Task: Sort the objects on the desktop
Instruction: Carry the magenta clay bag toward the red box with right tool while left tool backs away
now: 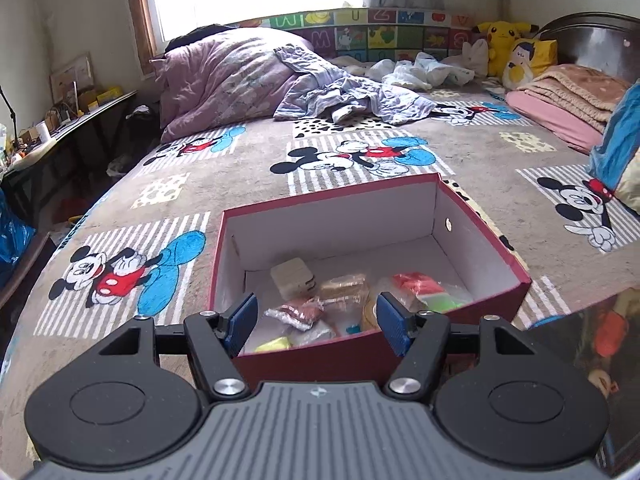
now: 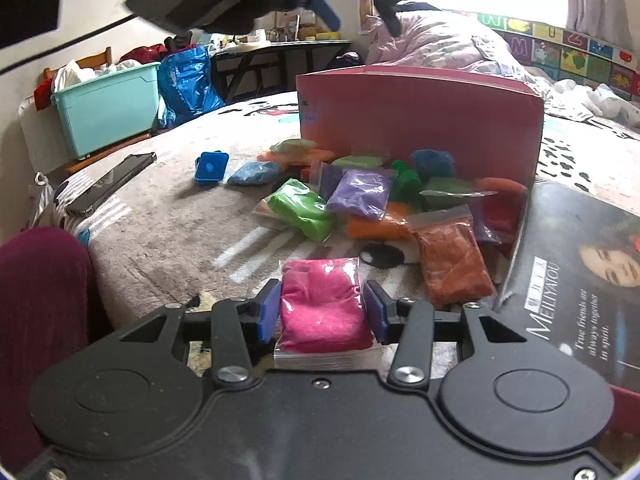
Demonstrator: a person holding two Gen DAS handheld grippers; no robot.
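The fingers of the right gripper [image 2: 322, 312] sit on either side of a pink bag [image 2: 326, 304], the blue pads at its flanks; whether they are pinching it or only bracketing it I cannot tell. The bag's long axis runs straight ahead along the fingers, its sealed end back toward the gripper body. Ahead of it lies a heap of other bags [image 2: 372, 196], green, purple, orange and rust, piled against the pink outer wall of the box [image 2: 420, 116].

The left gripper [image 1: 316, 322] hangs with fingers spread wide and holding nothing, over the near edge of the box [image 1: 400, 196], where a few bags and a white charger [image 1: 292, 278] already lie. By my reckoning the right gripper is the nearer to the unsorted heap.

All this rests on a bed [image 1: 248, 152] with a cartoon-mouse blanket; a phone [image 2: 110, 182] and a small blue cup [image 2: 211, 168] lie on it nearby.
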